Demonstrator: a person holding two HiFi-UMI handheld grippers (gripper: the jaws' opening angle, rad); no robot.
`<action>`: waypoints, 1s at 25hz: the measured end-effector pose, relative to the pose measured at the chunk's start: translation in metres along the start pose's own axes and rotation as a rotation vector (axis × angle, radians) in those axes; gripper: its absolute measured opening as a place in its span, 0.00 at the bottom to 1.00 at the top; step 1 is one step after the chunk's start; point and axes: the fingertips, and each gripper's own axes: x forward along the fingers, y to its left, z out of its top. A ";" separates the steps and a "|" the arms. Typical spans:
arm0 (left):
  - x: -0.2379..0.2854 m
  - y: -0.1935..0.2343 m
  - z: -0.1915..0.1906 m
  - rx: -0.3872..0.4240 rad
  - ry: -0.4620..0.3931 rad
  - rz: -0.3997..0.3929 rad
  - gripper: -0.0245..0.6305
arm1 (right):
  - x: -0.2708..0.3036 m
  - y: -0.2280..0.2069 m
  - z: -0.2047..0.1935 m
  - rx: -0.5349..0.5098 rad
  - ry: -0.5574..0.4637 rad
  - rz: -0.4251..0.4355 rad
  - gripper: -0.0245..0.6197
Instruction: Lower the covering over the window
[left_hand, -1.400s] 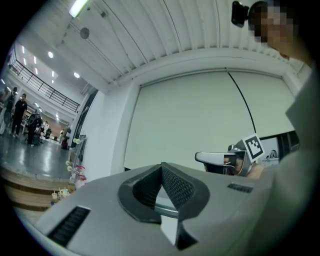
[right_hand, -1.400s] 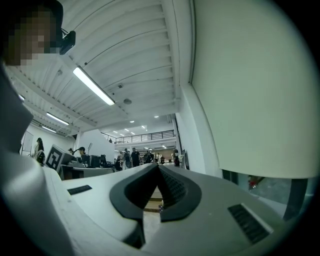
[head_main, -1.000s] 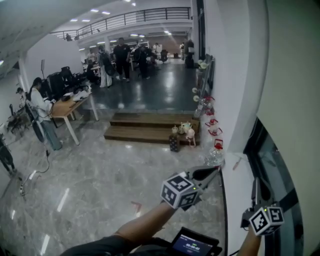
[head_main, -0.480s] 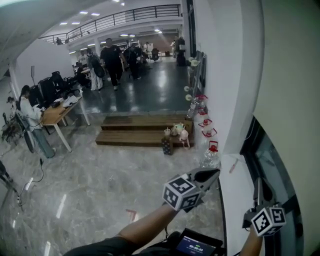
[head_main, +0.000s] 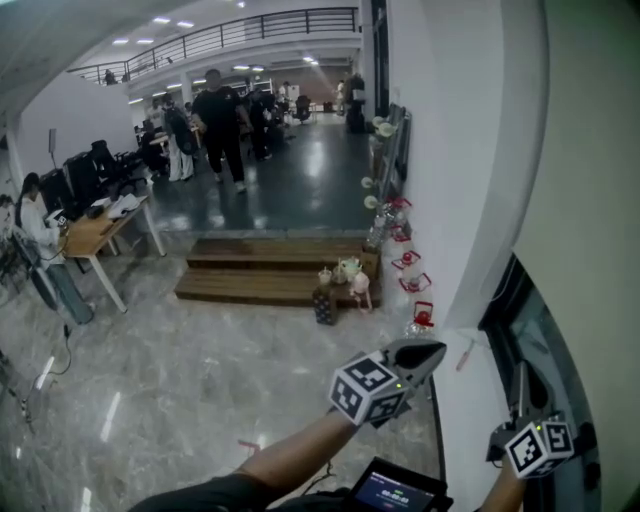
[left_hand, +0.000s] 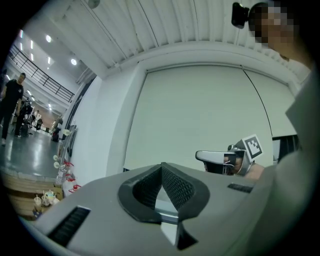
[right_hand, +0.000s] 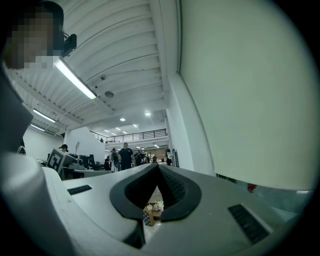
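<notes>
Pale fabric roller blind (left_hand: 200, 115) hangs just above the dark window strip (head_main: 545, 340). Probably light and floppy, so pull the thin side cord (left_hand: 257, 100). Left gripper (left_hand: 161, 166) and right gripper (right_hand: 158, 167): jaws closed together, both empty.

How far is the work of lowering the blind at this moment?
Done: the blind hangs most of the way down, but a dark strip of glass shows under it. In hand: nothing; the left gripper and the right gripper are both shut and empty, and neither holds the blind. Left: probably all the pulling, that is, taking hold of the blind and drawing it down over the strip.
</notes>
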 end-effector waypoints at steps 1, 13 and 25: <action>0.003 0.009 -0.001 0.004 0.005 -0.005 0.03 | 0.008 -0.002 -0.002 0.007 0.000 -0.006 0.06; 0.036 0.080 0.002 -0.031 -0.010 -0.006 0.03 | 0.083 -0.021 -0.005 -0.007 0.016 -0.007 0.06; 0.124 0.118 0.008 -0.010 0.002 0.042 0.03 | 0.151 -0.097 0.000 0.000 0.019 0.049 0.06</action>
